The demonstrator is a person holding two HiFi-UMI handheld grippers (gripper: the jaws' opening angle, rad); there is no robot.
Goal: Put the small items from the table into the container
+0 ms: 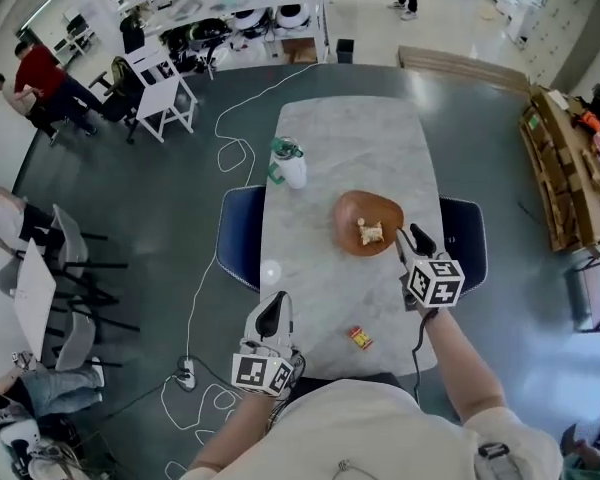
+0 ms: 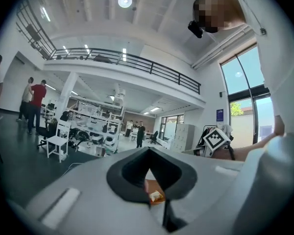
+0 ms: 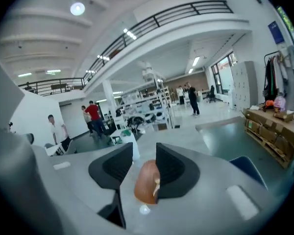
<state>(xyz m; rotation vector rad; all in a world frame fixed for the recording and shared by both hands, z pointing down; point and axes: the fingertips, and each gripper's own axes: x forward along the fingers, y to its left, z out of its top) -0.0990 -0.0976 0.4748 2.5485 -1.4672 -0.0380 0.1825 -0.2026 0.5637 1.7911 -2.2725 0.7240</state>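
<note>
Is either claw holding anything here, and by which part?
Nothing is held. The right claw is open and empty, with the brown bowl beyond it; the left claw is shut on nothing.

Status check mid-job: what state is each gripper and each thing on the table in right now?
left gripper: shut, empty.
right gripper: open, nothing between its jaws.
bowl: upright, one item inside.
pale item: lying in the bowl.
red-and-yellow packet: on the table, outside the bowl.
bottle: upright, green cap on.
</note>
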